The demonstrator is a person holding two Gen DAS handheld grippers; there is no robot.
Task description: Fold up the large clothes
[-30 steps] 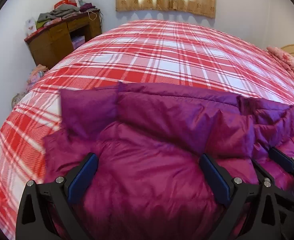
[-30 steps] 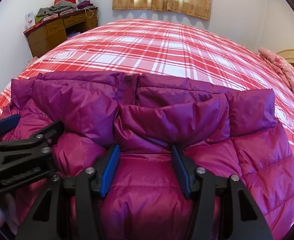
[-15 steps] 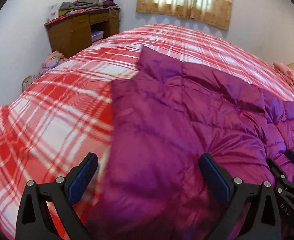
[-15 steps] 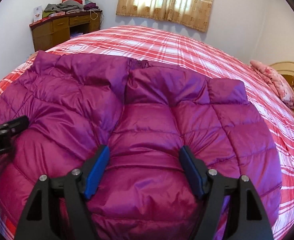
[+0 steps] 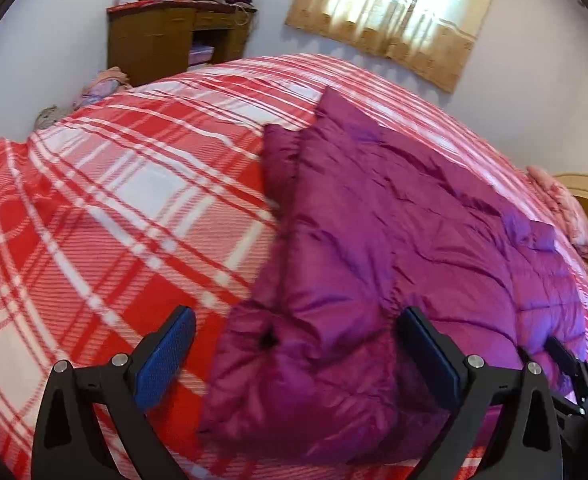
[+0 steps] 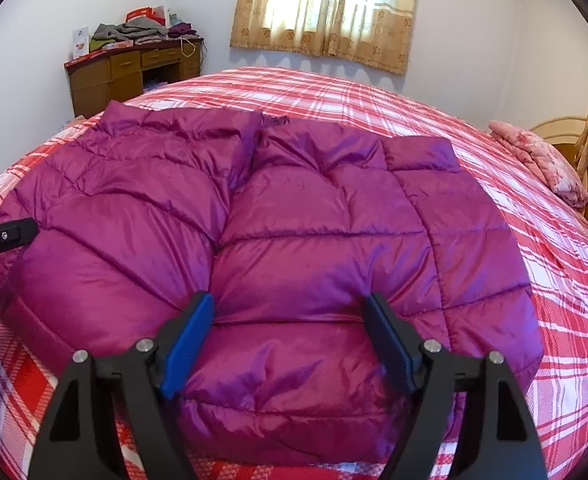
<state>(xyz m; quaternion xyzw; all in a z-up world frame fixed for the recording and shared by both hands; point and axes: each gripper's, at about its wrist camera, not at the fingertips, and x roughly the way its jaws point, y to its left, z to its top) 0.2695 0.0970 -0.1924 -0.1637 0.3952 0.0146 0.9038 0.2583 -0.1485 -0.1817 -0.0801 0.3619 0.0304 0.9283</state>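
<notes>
Writing: none legible in either view; a white card (image 6: 81, 42) propped on the desk (image 6: 106, 76) carries a small picture, text too small to read.

Jacket (image 6: 254, 232), magenta quilted puffer, lies flat on the bed (image 6: 534, 264) w/ red-and-white plaid cover, near the bed's front edge. Two panels meet along a seam running from the jacket's far edge toward the near hem.

R gripper (image 6: 290, 320): jaws apart and opening, blue pads either side of a puffed section at the jacket's near hem; fabric sits between them but the pads don't press it. Not gripping.

L gripper (image 5: 294, 344): jaws spread wide over the jacket's near left corner; left pad is over bare plaid, right pad over the fabric. Nothing clamped.

L-wrist view only: jacket's left edge and the open stretch of plaid beside it; a small dark hole or puckered spot (image 5: 269, 340) in the corner fabric; heap of clothes on the floor (image 5: 102, 84) left of the desk; tip of R gripper at jacket's right side.

R-wrist view only: jacket's full width and right edge; pink floral bundle (image 6: 542, 160) on the bed, well right of the jacket; L gripper tip at jacket's left edge.

Both views: desk stacked w/ folded clothes (image 6: 134, 30), beyond the jacket to the left; curtained window (image 6: 326, 12) on the far wall.
</notes>
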